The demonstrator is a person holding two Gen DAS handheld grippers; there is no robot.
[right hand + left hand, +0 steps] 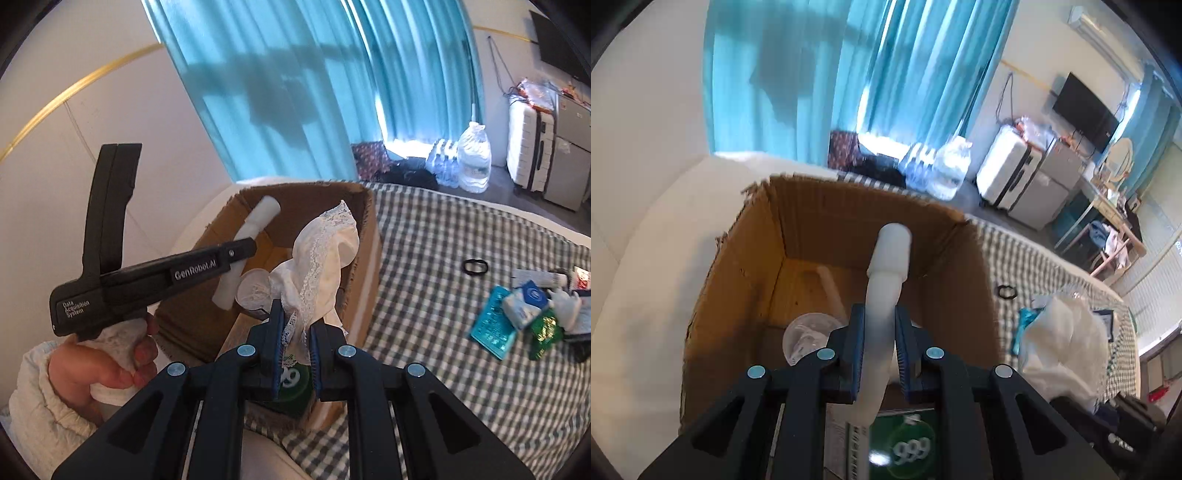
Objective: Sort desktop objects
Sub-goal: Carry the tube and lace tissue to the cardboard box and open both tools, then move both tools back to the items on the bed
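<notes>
The cardboard box stands open-topped, but the left gripper with its white tube hangs over the opening. Checked bedspread lies bare between box and the packet pile, save a black ring.

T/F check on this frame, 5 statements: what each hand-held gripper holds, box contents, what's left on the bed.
1. The left hand-held gripper is shut on a white tube. True.
2. The right hand-held gripper is open. False: it is shut on a white lace cloth.
3. The tube is held over the cardboard box. True.
4. The box is empty. False: a clear round lid lies inside.
5. A black hair tie lies on the checked cover. True.
</notes>
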